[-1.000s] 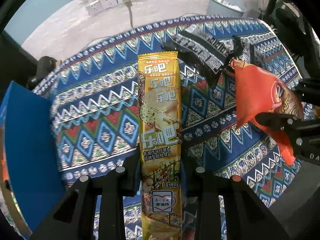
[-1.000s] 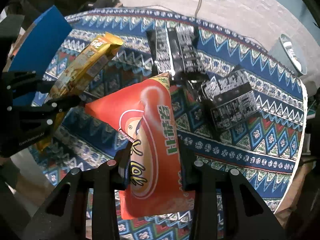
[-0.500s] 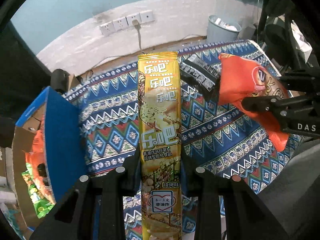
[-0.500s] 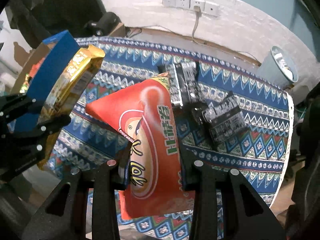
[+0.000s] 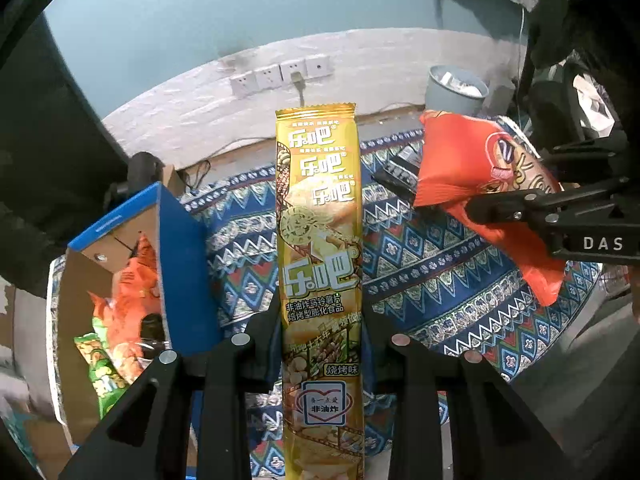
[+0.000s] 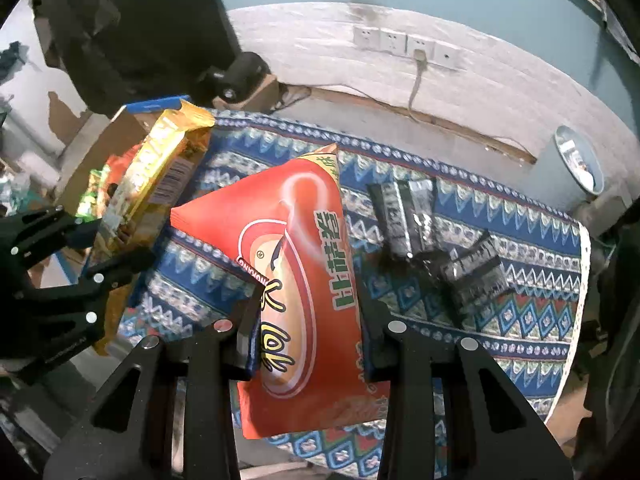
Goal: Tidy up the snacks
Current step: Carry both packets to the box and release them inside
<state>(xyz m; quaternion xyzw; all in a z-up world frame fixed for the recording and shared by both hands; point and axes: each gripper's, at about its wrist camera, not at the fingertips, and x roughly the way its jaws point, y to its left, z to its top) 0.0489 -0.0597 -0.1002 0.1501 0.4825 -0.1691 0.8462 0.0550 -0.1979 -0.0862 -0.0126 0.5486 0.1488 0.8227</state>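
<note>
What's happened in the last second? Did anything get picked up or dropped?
Nothing was dropped or newly taken. Both grippers rose away from the table, toward the box. The left gripper still clamps the yellow pack, the right gripper the red bag. The black packets stayed put.

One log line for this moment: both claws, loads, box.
left claw: shut on yellow chip packet | right claw: shut on red snack bag | cardboard box: open, holds snacks | black packets: on patterned cloth
</note>
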